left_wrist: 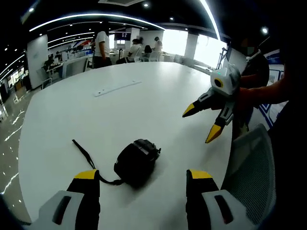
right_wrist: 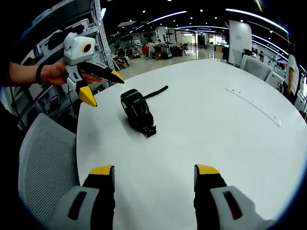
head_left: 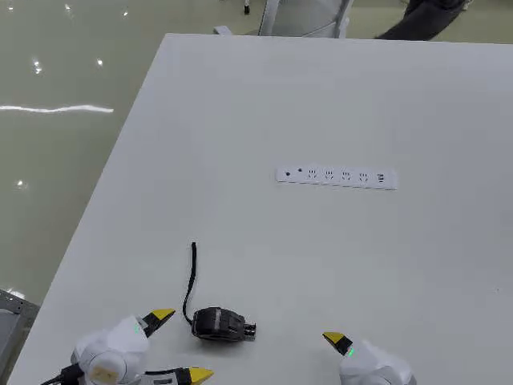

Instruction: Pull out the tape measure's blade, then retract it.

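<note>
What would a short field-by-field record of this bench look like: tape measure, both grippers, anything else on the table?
tape measure: black, lying on the white table between the grippers, touched by neither
blade: not pulled out; end hook at the case mouth
strap: black, trailing from the case
left gripper: open, empty
right gripper: open, empty
power strip: white, farther back

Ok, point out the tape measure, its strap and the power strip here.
tape measure (head_left: 216,322): head view, on the top of its black case.
strap (head_left: 191,277): head view, midway along the black cord.
power strip (head_left: 337,176): head view, middle of its white body, among the sockets.
</note>
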Demonstrator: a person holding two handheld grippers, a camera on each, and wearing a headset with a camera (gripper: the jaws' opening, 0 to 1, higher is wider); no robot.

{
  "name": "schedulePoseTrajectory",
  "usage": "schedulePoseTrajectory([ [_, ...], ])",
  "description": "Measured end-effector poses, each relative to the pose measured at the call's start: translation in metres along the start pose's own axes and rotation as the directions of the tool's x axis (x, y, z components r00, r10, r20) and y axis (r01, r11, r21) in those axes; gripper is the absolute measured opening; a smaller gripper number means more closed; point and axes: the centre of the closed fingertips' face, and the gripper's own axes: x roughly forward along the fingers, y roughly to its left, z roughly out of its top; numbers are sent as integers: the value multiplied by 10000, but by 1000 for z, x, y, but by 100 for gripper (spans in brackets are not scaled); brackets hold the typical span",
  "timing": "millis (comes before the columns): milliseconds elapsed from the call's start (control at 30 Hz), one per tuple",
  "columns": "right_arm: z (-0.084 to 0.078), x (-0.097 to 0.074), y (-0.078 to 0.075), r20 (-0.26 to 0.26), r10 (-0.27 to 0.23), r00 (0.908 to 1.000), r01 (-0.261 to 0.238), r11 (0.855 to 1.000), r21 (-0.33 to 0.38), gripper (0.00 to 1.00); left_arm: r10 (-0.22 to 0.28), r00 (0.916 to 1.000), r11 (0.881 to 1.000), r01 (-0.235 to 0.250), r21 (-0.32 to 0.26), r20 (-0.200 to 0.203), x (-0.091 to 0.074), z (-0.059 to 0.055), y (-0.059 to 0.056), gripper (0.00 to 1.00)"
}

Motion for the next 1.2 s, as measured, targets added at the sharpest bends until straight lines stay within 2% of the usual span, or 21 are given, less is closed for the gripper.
schedulePoseTrajectory([
  [167, 2, 3, 1, -38, 103, 9999, -104, 9999, -106, 64, -124, 9999, 9998, 125, 164, -70, 3, 2, 0, 70],
  [300, 6, 15, 4, -355, 452, 9983, -479, 9958, -778, 62, -515, 9967, 9943, 571, 902, -634, 13, 1, 2, 70],
  [333, 7, 22, 5, -498, 580, 9971, -628, 9929, -1013, 62, -733, 9930, 9892, 843, 1202, -926, 18, -1, 1, 70],
  [400, 7, 27, 7, -599, 721, 9956, -787, 9900, -1170, 61, -833, 9901, 9843, 994, 1457, -1127, 20, -1, 2, 70],
  [700, 10, 44, 11, -1004, 1012, 9898, -1179, 9772, -1768, 59, -1138, 9770, 9604, 1546, 2316, -1801, 33, -1, 4, 68],
  [767, 11, 49, 10, -1093, 1070, 9882, -1263, 9738, -1889, 58, -1286, 9685, 9485, 1828, 2586, -2130, 35, -2, 2, 68],
  [800, 13, 51, 9, -1106, 1077, 9880, -1277, 9728, -1933, 58, -1461, 9613, 9415, 2076, 2654, -2335, 37, -6, 1, 68],
  [900, 18, 56, 7, -1174, 1169, 9862, -1399, 9671, -2123, 57, -1518, 9551, 9321, 2239, 2846, -2543, 42, -7, 1, 68],
  [1167, 19, 57, 7, -1201, 1180, 9857, -1423, 9651, -2199, 51, -1532, 9528, 9290, 2293, 2905, -2621, 43, -8, 1, 66],
  [1200, 21, 60, 6, -1303, 1222, 9839, -1507, 9594, -2385, 49, -1544, 9489, 9219, 2386, 3053, -2753, 45, -9, 2, 65],
])
